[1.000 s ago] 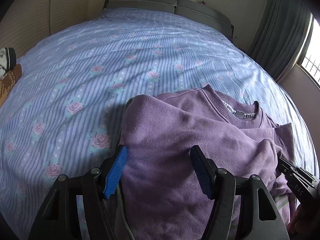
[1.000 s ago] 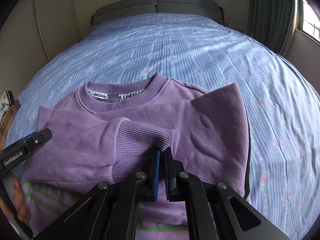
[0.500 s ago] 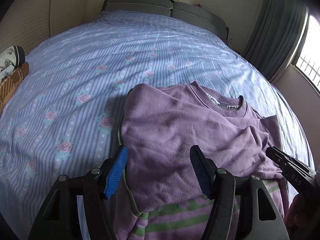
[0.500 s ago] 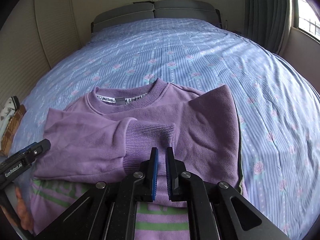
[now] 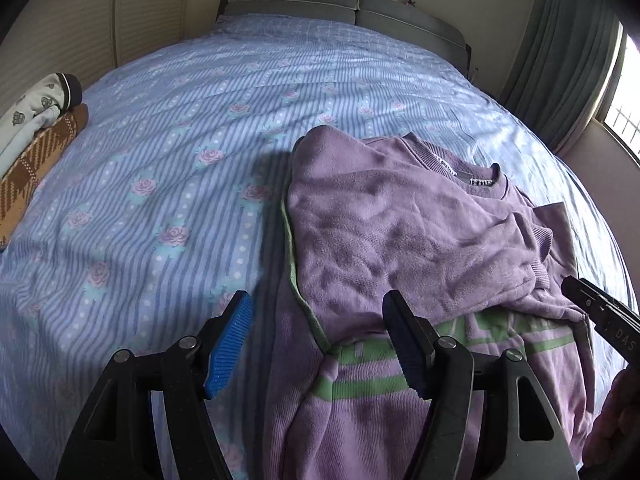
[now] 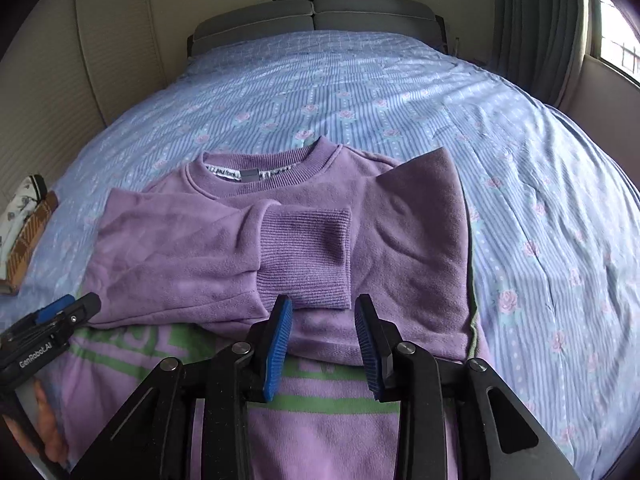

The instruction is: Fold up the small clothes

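On bed (image 6: 400,92), one sweater (image 6: 400,240), two claws

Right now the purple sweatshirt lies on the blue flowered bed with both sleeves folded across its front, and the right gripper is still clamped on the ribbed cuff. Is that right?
Not quite. The right gripper has just been opening and no longer clamps the ribbed cuff; the right wrist view shows its blue pads apart, nothing between them. The purple sweatshirt does lie on the bed, sleeves folded across.
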A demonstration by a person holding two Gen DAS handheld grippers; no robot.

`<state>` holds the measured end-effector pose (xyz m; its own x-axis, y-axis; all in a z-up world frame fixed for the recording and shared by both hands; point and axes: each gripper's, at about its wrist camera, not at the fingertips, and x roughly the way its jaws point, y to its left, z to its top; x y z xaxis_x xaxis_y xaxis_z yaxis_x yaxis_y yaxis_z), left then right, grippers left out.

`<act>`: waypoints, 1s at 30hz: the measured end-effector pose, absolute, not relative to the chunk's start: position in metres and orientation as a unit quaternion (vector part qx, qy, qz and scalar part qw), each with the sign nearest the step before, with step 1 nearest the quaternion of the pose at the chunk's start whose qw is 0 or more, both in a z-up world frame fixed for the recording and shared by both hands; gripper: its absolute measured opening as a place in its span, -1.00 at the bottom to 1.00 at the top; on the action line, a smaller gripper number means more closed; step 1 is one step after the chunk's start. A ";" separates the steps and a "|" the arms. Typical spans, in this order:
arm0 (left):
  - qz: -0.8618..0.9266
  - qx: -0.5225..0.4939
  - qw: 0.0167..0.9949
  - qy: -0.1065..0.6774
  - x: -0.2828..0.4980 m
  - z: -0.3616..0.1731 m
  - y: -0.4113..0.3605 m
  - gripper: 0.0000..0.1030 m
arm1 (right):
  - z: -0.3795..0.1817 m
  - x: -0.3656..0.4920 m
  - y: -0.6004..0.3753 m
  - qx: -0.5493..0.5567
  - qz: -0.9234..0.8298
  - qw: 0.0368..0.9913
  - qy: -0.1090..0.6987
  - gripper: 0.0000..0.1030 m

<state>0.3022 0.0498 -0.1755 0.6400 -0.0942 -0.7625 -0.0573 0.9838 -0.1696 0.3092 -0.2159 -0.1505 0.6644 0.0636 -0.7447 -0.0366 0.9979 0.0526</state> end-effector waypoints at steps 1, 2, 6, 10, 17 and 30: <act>-0.010 -0.088 0.902 0.423 0.294 -0.172 0.050 0.30 | -0.143 0.300 -0.219 0.018 0.025 0.916 0.400 -0.08; -0.012 -0.088 0.902 0.423 0.284 -0.168 0.050 0.30 | -0.135 0.289 -0.221 0.018 0.022 0.921 0.389 0.04; -0.011 -0.087 0.905 0.417 0.236 -0.157 0.051 0.30 | -0.111 0.241 -0.233 0.014 0.007 0.935 0.353 0.15; -0.001 -0.086 0.905 0.417 0.190 -0.154 0.051 0.30 | -0.104 0.187 -0.243 0.022 -0.006 0.939 0.344 0.16; 0.015 -0.101 0.905 0.413 0.139 -0.165 0.055 0.29 | -0.116 0.125 -0.258 0.006 -0.034 0.939 0.343 0.16; 0.016 -0.099 0.909 0.404 0.111 -0.186 0.045 0.35 | -0.148 0.092 -0.274 0.021 -0.074 0.933 0.351 0.16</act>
